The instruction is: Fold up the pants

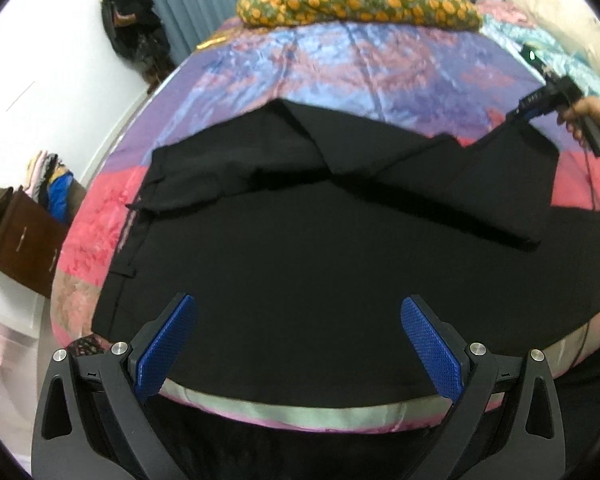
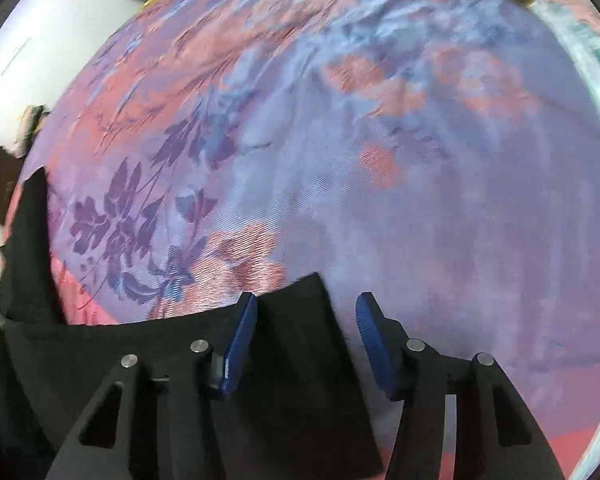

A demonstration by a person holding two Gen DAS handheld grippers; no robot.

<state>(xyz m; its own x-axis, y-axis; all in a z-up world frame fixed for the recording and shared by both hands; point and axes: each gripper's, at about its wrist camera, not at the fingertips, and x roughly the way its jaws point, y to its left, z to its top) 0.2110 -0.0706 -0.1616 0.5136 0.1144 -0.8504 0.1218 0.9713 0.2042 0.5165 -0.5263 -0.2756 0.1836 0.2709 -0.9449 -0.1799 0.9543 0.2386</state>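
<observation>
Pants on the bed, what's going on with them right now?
A person is folding black pants spread over a floral bedspread. The right gripper is at the far corner of one leg, with the cloth between its fingers but a gap still showing beside one pad, so not clamped. The left gripper hangs open above the near part of the pants, holding nothing. One leg lies folded across the other.

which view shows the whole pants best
The left wrist view: the black pants lie spread across the bedspread, folds visible. The right wrist view shows only a leg end between the right gripper's fingers.
</observation>
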